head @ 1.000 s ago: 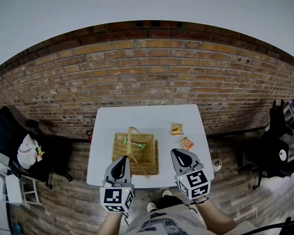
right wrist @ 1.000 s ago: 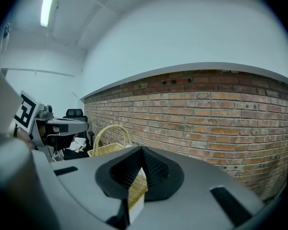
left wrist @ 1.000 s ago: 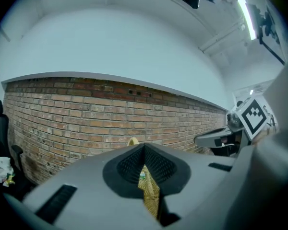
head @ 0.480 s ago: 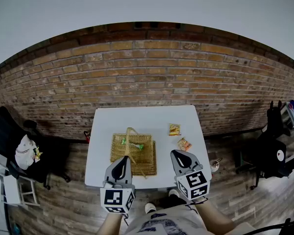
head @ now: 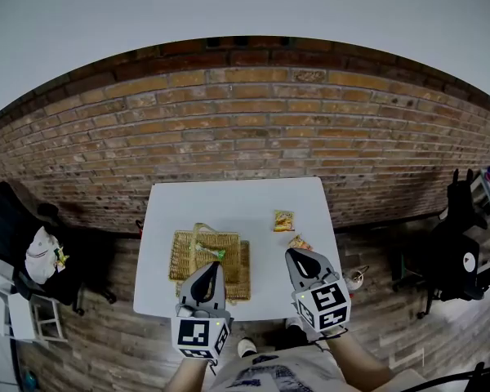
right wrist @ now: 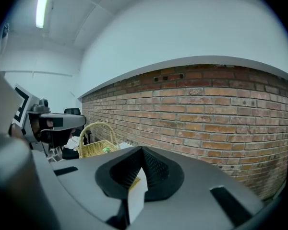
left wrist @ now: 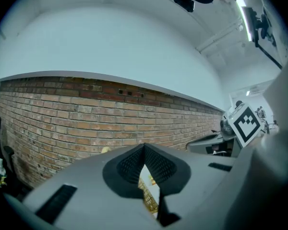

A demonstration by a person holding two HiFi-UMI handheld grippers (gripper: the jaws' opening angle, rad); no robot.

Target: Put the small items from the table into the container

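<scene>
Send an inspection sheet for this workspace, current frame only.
Surface: white rectangular table, far half bare.
Job's things: woven wicker basket with hoop handle on the table's left half, small green item inside; farther orange snack packet and nearer orange snack packet lie loose on the right half.
Clutter: nothing seen on the table.
Grippers: left tongs shut, empty, at the basket's near side; right tongs shut, empty, just short of the nearer packet.
Cables: nothing seen.
Surroundings: red brick wall, wood-plank floor, black office chair at left.
</scene>
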